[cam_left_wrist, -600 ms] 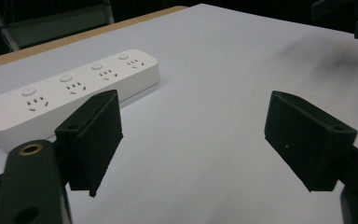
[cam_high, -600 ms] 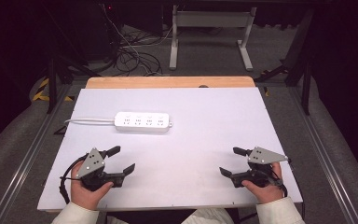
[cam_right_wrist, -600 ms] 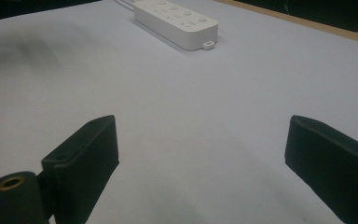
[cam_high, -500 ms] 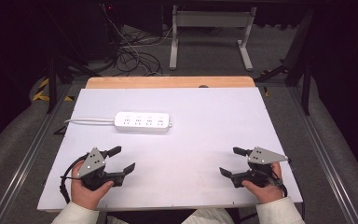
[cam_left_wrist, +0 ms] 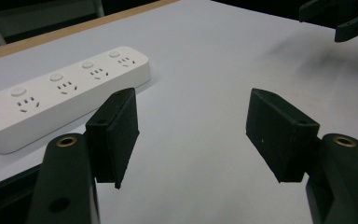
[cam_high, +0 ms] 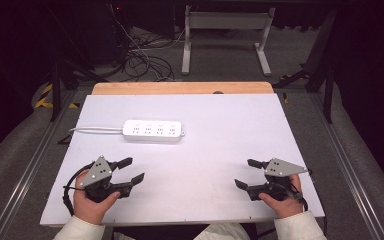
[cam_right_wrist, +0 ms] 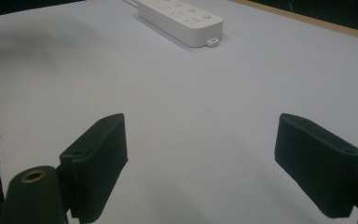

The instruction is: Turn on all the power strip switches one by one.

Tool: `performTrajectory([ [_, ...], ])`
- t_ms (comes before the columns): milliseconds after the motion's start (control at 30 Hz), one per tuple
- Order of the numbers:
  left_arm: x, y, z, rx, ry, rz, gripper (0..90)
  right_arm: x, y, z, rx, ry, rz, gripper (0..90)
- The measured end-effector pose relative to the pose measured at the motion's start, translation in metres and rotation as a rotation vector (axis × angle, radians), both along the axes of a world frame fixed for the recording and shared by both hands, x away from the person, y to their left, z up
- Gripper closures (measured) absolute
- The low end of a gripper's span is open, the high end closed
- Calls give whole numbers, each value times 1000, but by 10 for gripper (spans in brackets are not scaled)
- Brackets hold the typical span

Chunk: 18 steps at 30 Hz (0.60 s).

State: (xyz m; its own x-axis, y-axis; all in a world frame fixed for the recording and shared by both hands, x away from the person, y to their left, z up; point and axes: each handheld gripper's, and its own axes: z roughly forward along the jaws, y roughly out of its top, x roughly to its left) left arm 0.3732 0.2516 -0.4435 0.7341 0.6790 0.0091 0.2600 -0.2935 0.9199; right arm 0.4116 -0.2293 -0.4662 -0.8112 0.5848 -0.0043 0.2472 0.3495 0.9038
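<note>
- Table point(cam_high: 230, 130): white top with a wooden strip along the far edge; broad bare middle, likely kept free as working room for both hands.
- Power strip point(cam_high: 153, 130): white, four sockets, lying flat on the far left part of the table, sockets up; long side turned across the person's front, so either claw could take it from the near side; well apart from both grippers, untouched.
- Cord point(cam_high: 95, 129): runs from the strip's left end toward the table's left edge, out of the hands' way.
- Left gripper point(cam_high: 131, 170): held low at the near left corner, jaws released and wide with nothing between them; it points toward the strip, which lies just beyond its left jaw in the left gripper view point(cam_left_wrist: 65, 93); probably poised to reach.
- Right gripper point(cam_high: 247, 173): near right corner, jaws likewise spread and empty; aimed across the bare top, strip far off; seemingly waiting.
</note>
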Motion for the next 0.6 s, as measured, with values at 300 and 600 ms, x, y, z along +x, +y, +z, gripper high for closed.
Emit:
performTrajectory([
  [300, 2, 1, 8, 29, -3, 2, 413, 0, 0, -1, 2, 0, 7, 182],
  [600, 16, 3, 29, 48, 39, 7, 589, 0, 2, -1, 5, 7, 7, 188],
])
